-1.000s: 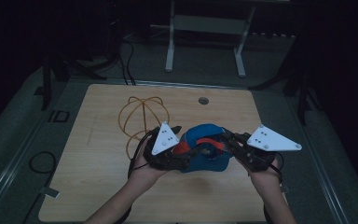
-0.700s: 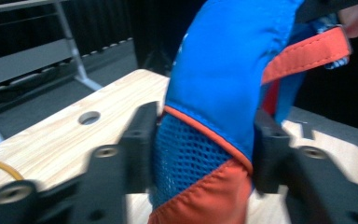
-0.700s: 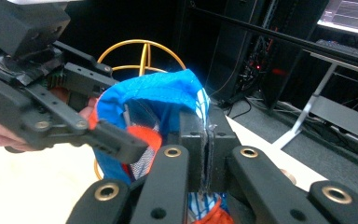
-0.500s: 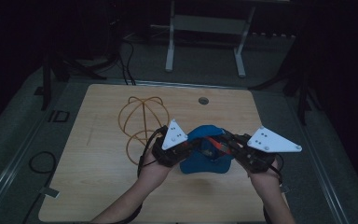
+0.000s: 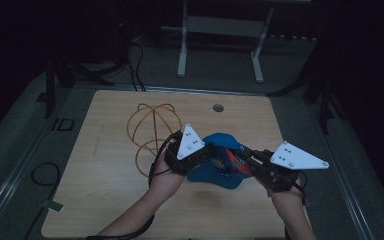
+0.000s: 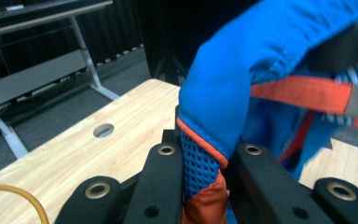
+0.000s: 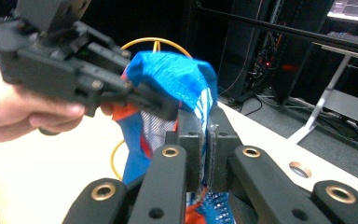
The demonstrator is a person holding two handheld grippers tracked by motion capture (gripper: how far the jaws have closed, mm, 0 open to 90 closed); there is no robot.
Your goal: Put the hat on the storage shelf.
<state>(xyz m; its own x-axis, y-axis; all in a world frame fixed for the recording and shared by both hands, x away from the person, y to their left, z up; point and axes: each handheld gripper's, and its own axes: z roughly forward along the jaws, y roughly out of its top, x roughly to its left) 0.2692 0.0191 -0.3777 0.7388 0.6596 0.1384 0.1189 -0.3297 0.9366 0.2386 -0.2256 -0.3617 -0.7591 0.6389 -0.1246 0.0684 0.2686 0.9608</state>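
Near the counter's [image 5: 105, 200] front edge, a person's two hands are holding a blue cloth cap [image 5: 223, 161] up between them, just above the wood. The left claw [image 5: 207, 151], having just been closing, is clamping the cap's blue mesh and orange trim [image 6: 200, 168]. The right claw [image 5: 244, 154] is pinching the cap's other side, jaws pressing together on fabric. Farther back, toward the left, a yellow wire frame [image 5: 150, 131] is lying, and beyond it a round hole [image 5: 218, 107] near the far edge.

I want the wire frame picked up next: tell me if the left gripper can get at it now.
Probably not yet: the left gripper is shut on the blue cap. The wire frame lies unobstructed just beyond.
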